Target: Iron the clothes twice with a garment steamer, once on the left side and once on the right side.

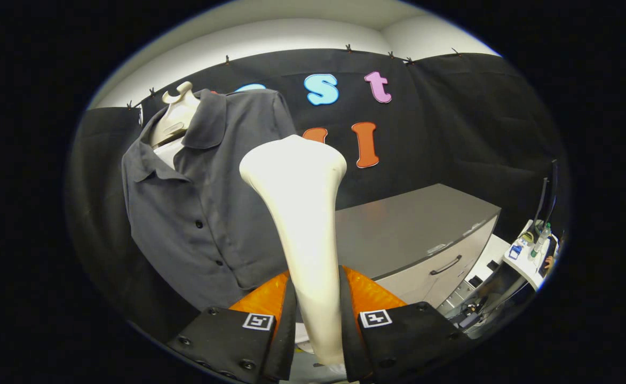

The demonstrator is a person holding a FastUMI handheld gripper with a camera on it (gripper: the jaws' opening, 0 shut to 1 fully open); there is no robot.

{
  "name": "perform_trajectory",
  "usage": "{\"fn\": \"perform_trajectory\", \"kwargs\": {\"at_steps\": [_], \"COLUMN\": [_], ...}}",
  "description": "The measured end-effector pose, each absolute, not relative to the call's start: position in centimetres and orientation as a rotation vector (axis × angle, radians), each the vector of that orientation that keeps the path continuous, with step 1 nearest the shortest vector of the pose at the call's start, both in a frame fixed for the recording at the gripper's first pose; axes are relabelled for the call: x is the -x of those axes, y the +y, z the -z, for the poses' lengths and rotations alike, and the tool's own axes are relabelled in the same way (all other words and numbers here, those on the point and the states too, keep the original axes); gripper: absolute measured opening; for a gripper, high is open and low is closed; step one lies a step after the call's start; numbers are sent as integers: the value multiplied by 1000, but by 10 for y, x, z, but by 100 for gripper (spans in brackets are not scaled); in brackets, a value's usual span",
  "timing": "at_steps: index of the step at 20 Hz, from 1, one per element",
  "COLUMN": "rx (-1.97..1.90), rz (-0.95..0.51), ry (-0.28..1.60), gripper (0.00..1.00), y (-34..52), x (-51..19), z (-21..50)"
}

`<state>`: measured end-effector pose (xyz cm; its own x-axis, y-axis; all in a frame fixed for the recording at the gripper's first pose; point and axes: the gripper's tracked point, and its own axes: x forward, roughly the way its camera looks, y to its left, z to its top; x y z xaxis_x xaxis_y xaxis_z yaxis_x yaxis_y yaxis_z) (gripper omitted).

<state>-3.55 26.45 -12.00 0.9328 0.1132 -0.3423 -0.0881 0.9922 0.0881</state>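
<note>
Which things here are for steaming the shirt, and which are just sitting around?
For the job:
gripper, shut on the garment steamer
grey shirt on the mannequin

Just about:
grey cabinet
side table with a bottle

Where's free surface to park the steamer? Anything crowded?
The grey cabinet top, right of the shirt and beyond the fingers, is bare across its whole visible surface. The small white table past the cabinet's right end is crowded with a bottle and small items. The gripper is shut on the steamer handle.
</note>
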Motion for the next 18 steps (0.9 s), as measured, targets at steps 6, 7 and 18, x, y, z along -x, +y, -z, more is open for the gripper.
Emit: {"fn": "perform_trajectory", "kwargs": {"at_steps": [6,7,18], "rx": [-24,-19,36], "rz": [-172,-176,-160], "ry": [405,409,475], "gripper": [45,45,45], "y": [320,326,345], "x": [6,1,-32], "z": [139,141,176]}}
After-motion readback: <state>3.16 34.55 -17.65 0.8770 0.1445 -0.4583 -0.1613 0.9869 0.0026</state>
